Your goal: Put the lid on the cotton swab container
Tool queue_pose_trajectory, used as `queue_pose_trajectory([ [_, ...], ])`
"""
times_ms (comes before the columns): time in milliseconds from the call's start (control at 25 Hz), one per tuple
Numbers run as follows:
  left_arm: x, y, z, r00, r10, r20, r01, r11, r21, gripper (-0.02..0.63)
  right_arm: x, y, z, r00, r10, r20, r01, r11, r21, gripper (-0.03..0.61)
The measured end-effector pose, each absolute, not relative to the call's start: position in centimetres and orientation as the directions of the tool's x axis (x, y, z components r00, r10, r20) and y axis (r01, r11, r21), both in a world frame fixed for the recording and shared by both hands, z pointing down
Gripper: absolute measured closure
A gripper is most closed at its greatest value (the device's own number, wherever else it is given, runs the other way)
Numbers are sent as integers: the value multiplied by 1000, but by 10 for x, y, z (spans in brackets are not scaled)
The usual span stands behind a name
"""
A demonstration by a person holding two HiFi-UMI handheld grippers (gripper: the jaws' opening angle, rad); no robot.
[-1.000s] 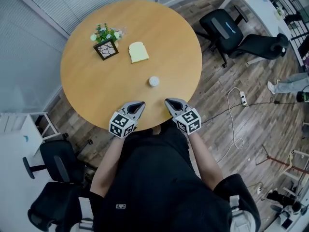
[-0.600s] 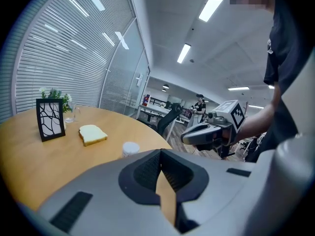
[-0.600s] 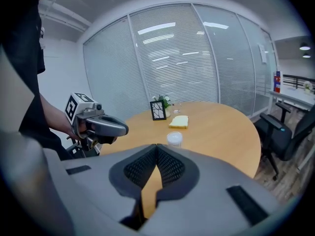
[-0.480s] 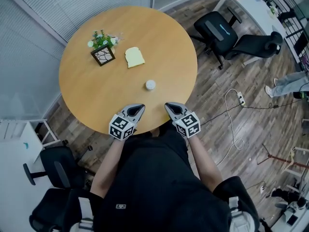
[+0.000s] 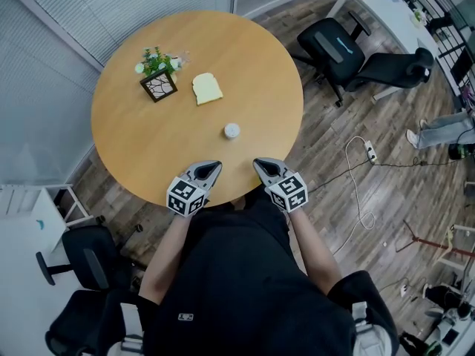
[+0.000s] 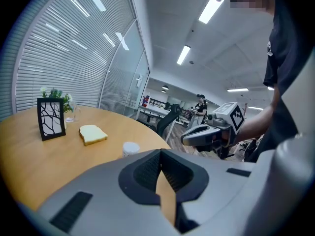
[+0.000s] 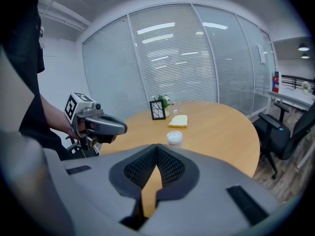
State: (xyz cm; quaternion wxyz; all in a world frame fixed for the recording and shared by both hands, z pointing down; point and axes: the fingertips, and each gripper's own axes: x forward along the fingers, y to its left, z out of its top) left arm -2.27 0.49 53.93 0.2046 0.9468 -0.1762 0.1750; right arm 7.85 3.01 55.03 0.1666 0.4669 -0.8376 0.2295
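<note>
The cotton swab container (image 5: 232,130), a small round tub with a white top and a clear wall, stands on the round wooden worktop (image 5: 148,139). It is toward the near side, a little ahead of the two claws and apart from both. Through its wall there is a pale, speckled filling, too small to tell piece by piece. Whether its white top is a seated lid cannot be told.

The left claw (image 6: 160,152) is closed, its jaws meeting with nothing between them. The right claw (image 7: 156,146) is closed and empty too. Both hang side by side over the near edge of the worktop, tips pointing toward the container, touching nothing.

Farther back lies a pale yellow bread-shaped slice (image 5: 207,88), flat on the wood. Just left of it stands a black picture frame (image 5: 159,84) with a branching pattern, upright, and behind that a small green plant (image 5: 154,59) with white flowers. Just beside the plant stands a little clear glass (image 7: 176,107); its contents cannot be made out.
</note>
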Motion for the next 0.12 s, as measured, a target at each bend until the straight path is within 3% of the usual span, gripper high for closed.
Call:
queue_pose_trajectory([
  [120,-23,5,539,876,-263,405,-407,-854,325,607,79,30,550,-506,-707,494,-860,456,-228,574],
])
